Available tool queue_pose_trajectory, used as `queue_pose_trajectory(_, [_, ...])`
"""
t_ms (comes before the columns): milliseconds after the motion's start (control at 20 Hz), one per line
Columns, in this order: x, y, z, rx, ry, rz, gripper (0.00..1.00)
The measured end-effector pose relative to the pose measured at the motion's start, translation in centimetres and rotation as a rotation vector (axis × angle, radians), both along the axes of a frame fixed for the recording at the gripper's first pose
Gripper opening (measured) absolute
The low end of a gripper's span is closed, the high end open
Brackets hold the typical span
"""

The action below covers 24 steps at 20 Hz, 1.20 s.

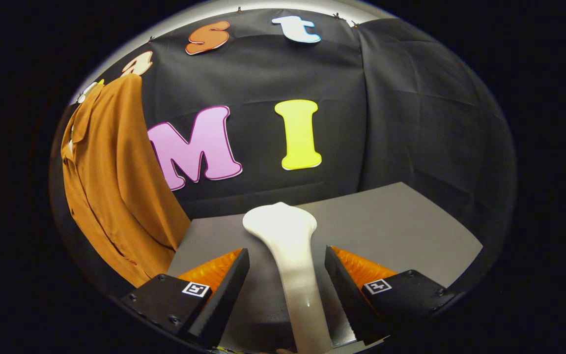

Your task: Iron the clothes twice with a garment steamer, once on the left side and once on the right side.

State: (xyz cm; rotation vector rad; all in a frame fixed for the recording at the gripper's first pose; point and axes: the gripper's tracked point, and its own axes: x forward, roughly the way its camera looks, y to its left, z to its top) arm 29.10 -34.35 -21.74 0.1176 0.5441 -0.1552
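The garment steamer lay on the grey table, in the gap between my two fingers. It was white and glossy. Its thin handle ran back toward me between the fingers, and its wide head pointed away from me, just beyond the fingertips, toward the black cloth wall. My gripper stood wide open. On each side I could see a strip of the table between the finger and the handle, so neither finger touched the steamer. The handle was about in the middle of the gap, perhaps a little nearer to my right finger.

The clothes were one brown-orange shirt. It hung at the far left, in front of the wall, well apart from the steamer and beyond my left finger. Its collar was at the top, on a light hanger that I could see only in part. The cloth fell in long soft folds, and its lower edge reached down past the left edge of the table. I could not tell whether the shirt touched the table there.
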Motion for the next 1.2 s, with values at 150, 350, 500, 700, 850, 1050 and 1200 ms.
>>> queue_pose_trajectory(150, [0.7,-0.5,-1.3,0.029,0.062,-0.016,0.98])
queue_pose_trajectory(350, [0.6,-0.6,-3.3,0.022,0.154,-0.026,0.98])
queue_pose_trajectory(500, [0.5,-0.6,-3.8,0.020,0.190,-0.026,0.93])
queue_pose_trajectory(700, [0.5,-1.0,-3.9,0.007,0.208,-0.038,0.74])
queue_pose_trajectory(850, [0.5,-0.8,-4.3,-0.009,0.206,-0.006,0.49])
queue_pose_trajectory(1050, [0.3,-1.7,-2.7,-0.007,0.153,-0.044,0.49])
queue_pose_trajectory(1200, [-0.2,-1.7,-0.9,-0.002,0.098,-0.061,0.49])
